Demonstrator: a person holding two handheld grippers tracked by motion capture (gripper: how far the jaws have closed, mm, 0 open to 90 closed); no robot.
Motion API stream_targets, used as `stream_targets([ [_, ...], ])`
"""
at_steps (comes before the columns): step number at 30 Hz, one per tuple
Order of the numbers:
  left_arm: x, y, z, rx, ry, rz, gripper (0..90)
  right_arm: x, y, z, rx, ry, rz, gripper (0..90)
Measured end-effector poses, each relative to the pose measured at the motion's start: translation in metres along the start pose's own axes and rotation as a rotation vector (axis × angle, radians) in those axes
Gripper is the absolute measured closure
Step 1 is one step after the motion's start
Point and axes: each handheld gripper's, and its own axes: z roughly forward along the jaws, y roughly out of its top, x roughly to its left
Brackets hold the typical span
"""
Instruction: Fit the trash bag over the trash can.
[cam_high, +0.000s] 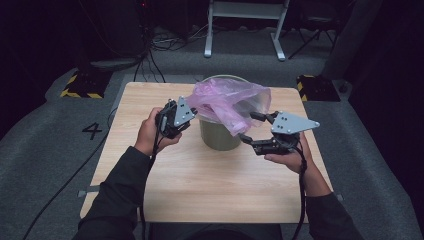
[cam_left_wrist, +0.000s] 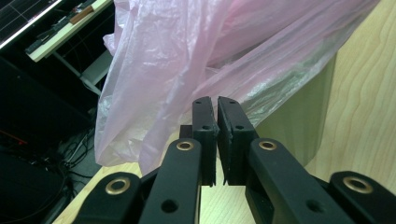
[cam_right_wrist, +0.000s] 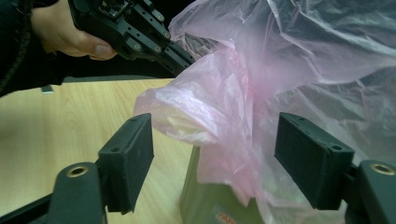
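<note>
A crumpled pink plastic bag (cam_high: 227, 100) sits in and over the mouth of an olive-green bin (cam_high: 220, 137) at the middle of the wooden table (cam_high: 200, 185). At the bag's left edge, my left gripper (cam_high: 192, 111) is shut on a fold of the film. In the left gripper view its jaws (cam_left_wrist: 217, 105) are pressed together with the bag (cam_left_wrist: 187, 46) draping just beyond them, beside the bin (cam_left_wrist: 303, 126). To the right of the bin, my right gripper (cam_high: 250, 127) is open. Its pads (cam_right_wrist: 128, 158) stand wide apart around a hanging fold of the bag (cam_right_wrist: 243, 93) without touching it.
The bin (cam_right_wrist: 205, 205) stands toward the table's far half, and bare wood lies in front of it. Off the table, yellow-black striped blocks (cam_high: 82, 85) sit on the grey floor at both far corners. A white desk frame (cam_high: 245, 25) and cables lie behind.
</note>
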Motion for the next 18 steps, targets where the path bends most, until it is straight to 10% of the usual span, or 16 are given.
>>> stream_targets([
  [6, 0.002, -0.004, 0.003, 0.026, -0.029, 0.014, 90.0, -0.011, 0.003, 0.011, 0.064, -0.135, -0.037, 82.8],
  [18, 0.021, -0.030, -0.021, 0.028, -0.160, -0.034, 90.0, -0.056, -0.006, 0.025, 0.128, -0.309, 0.090, 88.5],
])
